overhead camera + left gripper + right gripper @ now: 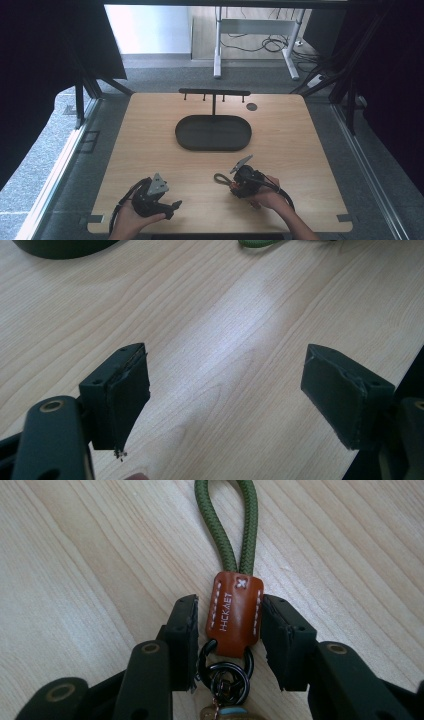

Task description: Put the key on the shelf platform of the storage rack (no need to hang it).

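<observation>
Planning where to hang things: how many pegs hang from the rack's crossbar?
4. They hang in a row under the crossbar behind the tray: one near the left end, two either side of the post, one near the right end.

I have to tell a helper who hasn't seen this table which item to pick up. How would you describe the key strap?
On the wooden table, look nearer the person than the dark oval tray, at the right tool. Between its jaws lies the key strap: an olive-green cord loop, a stitched brown leather tab and dark metal rings, the only colourful item there.
</observation>
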`<state>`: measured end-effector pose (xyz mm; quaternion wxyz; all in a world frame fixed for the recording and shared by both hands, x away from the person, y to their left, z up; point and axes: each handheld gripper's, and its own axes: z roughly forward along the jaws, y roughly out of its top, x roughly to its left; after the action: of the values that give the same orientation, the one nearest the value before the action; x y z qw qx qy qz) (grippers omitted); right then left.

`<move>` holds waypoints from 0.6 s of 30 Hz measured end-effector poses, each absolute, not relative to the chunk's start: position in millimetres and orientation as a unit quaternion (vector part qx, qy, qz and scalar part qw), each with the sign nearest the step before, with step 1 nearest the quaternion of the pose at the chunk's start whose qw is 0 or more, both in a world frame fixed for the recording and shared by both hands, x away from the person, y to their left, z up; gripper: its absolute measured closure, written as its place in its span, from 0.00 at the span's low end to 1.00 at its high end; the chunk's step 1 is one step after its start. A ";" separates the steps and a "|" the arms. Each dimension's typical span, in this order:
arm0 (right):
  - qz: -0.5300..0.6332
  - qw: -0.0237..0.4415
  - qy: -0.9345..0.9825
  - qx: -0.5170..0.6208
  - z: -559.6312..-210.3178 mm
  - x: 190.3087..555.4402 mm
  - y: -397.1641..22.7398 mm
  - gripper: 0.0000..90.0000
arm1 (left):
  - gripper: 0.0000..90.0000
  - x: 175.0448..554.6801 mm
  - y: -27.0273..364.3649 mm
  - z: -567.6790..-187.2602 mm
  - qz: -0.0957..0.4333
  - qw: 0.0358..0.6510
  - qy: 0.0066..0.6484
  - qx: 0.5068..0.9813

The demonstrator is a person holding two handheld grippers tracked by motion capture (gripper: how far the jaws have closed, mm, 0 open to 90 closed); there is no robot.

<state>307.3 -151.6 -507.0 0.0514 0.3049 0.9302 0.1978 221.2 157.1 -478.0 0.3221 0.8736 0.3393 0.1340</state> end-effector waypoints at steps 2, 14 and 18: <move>0.197 0.052 0.930 0.306 -507.4 307.5 -151.8 0.69 | 0.22 221.3 156.9 -478.2 0.134 0.322 0.339 0.874; 0.196 0.059 0.930 0.306 -506.7 306.8 -152.6 0.74 | 0.22 221.1 157.6 -477.5 0.136 0.323 0.340 0.873; 0.209 0.053 0.927 0.305 -500.2 306.1 -155.3 0.74 | 0.22 221.3 158.2 -477.5 0.135 0.322 0.340 0.873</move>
<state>306.1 -155.3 -500.2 0.0529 0.3054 0.9274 0.2094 221.3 158.2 -477.5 0.3225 0.8728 0.3404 0.1353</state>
